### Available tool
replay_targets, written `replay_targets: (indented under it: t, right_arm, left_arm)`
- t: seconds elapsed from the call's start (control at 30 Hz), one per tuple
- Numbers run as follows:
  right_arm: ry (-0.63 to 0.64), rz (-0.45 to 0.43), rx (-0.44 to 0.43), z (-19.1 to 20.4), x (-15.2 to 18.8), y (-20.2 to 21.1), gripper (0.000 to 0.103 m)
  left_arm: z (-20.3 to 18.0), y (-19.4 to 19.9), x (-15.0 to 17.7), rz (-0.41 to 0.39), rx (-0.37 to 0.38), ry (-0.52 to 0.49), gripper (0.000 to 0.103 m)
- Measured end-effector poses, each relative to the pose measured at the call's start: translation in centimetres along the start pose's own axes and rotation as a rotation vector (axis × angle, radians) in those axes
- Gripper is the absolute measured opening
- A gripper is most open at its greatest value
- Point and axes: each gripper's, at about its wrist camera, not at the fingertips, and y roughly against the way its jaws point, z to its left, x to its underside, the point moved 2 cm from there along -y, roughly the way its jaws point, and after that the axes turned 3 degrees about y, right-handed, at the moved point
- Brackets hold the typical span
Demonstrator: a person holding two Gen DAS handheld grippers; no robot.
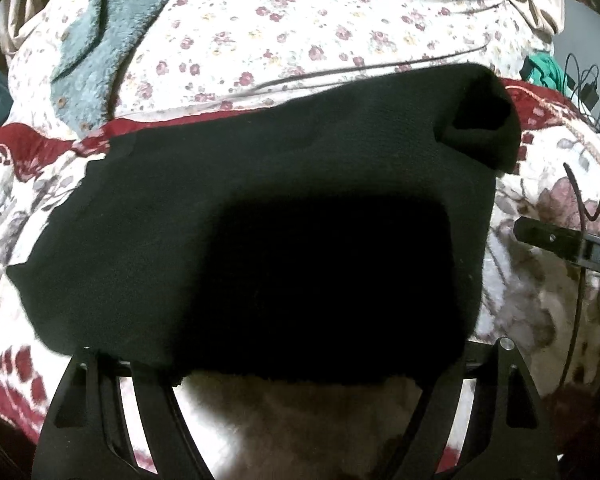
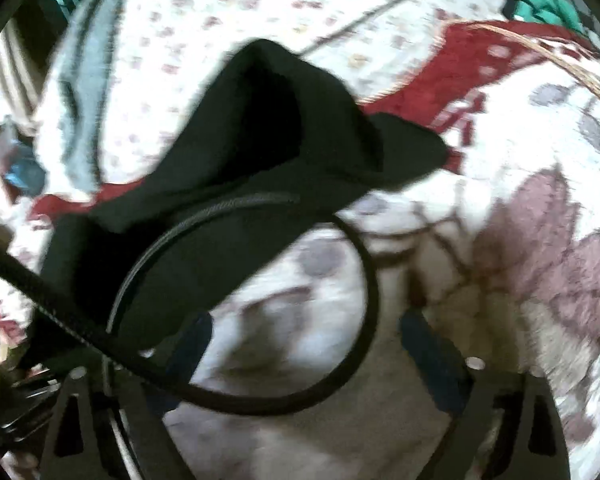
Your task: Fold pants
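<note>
The black pants [image 1: 260, 208] lie folded into a thick rectangle on the floral bedspread [image 1: 32, 184], with one leg end curled up at the far right. My left gripper [image 1: 296, 364] is open; its fingertips are hidden under the near edge of the pants. In the right wrist view the pants [image 2: 236, 184] lie ahead and to the left, a fold standing up. My right gripper [image 2: 304, 344] is open and empty over the bedspread [image 2: 500, 220], its left fingertip at the pants' near edge. The right gripper also shows at the right edge of the left wrist view [image 1: 540, 236].
A black cable [image 2: 364, 280] loops across my right gripper's fingers. A teal fleece [image 1: 96, 40] lies on a white flowered sheet [image 1: 300, 28] at the back. A green cloth [image 2: 540, 4] and cables sit at the far right.
</note>
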Motion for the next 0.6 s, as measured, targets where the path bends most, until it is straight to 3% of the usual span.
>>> replay_targets:
  t: [0.1, 0.23, 0.43, 0.6]
  right_arm:
    - [0.117, -0.017, -0.014, 2.6, 0.3, 0.4, 0.089]
    - [0.163, -0.062, -0.053, 4.5, 1.0, 0.4, 0.089]
    - [0.058, -0.069, -0.129, 3.0, 0.5, -0.3, 0.088]
    - [0.02, -0.037, -0.166, 1.9, -0.1, -1.1, 0.088]
  left_arm:
    - [0.9, 1.6, 0.1, -0.014, 0.013, 0.028, 0.079]
    - [3.2, 3.7, 0.6, -0.025, 0.041, 0.102, 0.079]
    - [7.9, 5.6, 2.0, -0.027, 0.108, 0.262, 0.079]
    - [11.9, 6.1, 2.2, -0.078, 0.089, 0.388, 0.079]
